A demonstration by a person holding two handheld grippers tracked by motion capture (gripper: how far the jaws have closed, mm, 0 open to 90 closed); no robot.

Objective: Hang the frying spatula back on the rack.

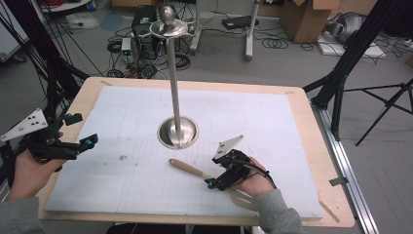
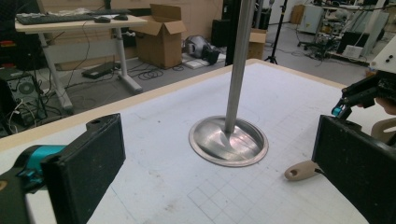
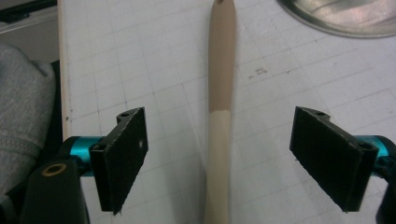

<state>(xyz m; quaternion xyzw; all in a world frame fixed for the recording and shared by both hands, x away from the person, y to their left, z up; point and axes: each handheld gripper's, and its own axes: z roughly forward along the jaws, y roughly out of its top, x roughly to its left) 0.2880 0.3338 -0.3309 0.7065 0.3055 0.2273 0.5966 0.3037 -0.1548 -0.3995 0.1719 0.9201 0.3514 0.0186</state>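
Observation:
A utensil with a tan handle [image 1: 187, 169] and a pale flat blade lies on the white mat, in front of a metal stand [image 1: 174, 83] that has a round dished base [image 1: 178, 132]. My right gripper [image 1: 210, 184] hangs low over the handle. In the right gripper view its jaws straddle the handle [image 3: 220, 84] with clear gaps on both sides, so the right gripper [image 3: 219, 154] is open and grips nothing. My left gripper [image 1: 83, 130] is held at the table's left edge, open and empty. From the left gripper [image 2: 223, 163] I look toward the stand base [image 2: 229, 140] and the handle's end [image 2: 299, 171].
The white gridded mat [image 1: 122, 112] covers most of the wooden table [image 1: 311, 122]. The stand's tall pole ends in a small dish with a knob [image 1: 168, 24]. Tripod legs, cables, boxes and desks stand on the floor beyond the table.

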